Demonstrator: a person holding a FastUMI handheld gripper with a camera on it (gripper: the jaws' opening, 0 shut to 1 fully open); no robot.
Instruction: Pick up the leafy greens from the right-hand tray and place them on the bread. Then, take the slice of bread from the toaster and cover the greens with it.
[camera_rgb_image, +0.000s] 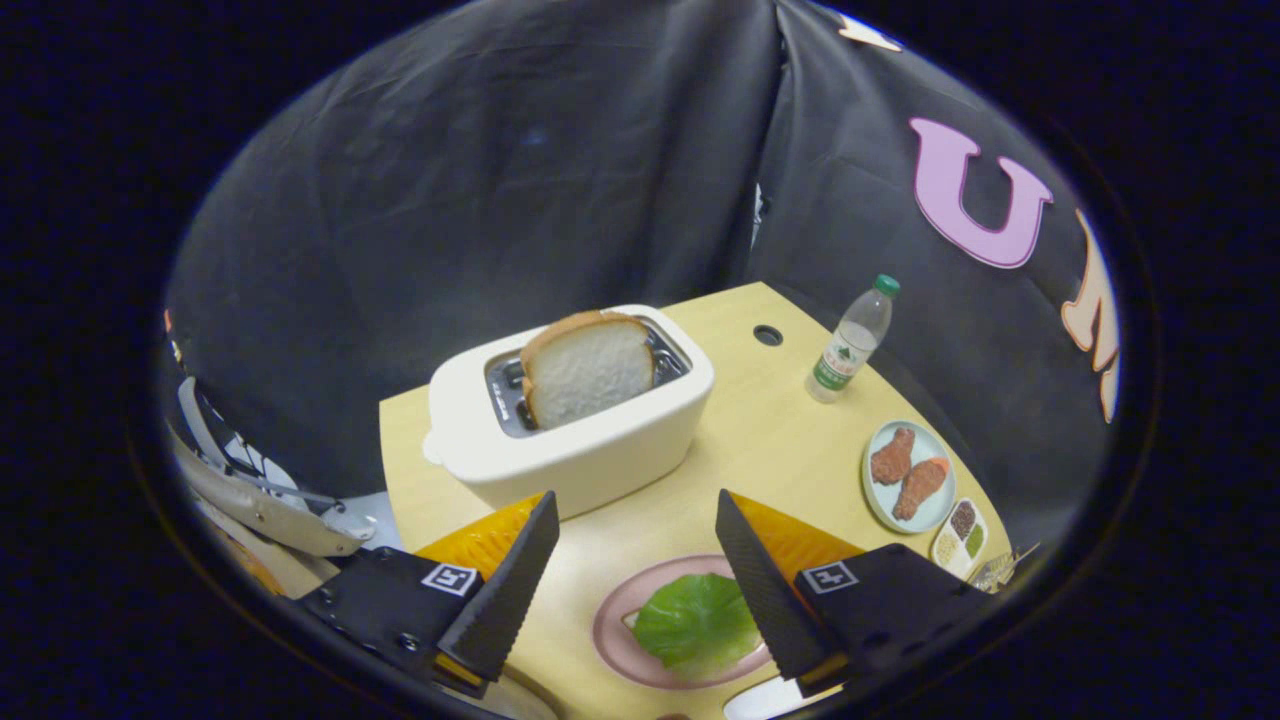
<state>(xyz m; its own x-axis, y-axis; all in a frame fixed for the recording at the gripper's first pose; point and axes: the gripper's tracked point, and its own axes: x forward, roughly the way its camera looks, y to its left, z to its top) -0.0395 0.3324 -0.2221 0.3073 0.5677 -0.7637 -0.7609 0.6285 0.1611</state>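
**Greens down, toast next**

Since the leafy greens (697, 622) already lay on the pink plate (612, 622), with a pale edge of bread (632, 619) peeping out beneath them, we judged the first half of the job done. That plate sat low between our two fingers, on the yellow table (770, 430).

What was left, as far as we could tell, was the second half. The other slice of bread (588, 367) stood upright in the slot of the white toaster (570, 420), sticking well up above the rim, untouched and easy to reach. The toaster stood just beyond the fingertips, straight ahead of us.

Our gripper (637, 520) was spread wide and held nothing; the fingers hung above the table with the gap between them facing the toaster's front. To finish, we reckoned we would need to rise over the toaster, pinch the slice by its top edge, lift it clear and lay it over the greens.

Further out to the right stood a water bottle (852, 342) with a green cap, near the table's far edge. Nearer to us on that side lay a pale blue plate (880, 500) with two pieces of fried chicken (906, 472), and just beside it a small dish of seasonings (960, 532). None of these stood in our way.
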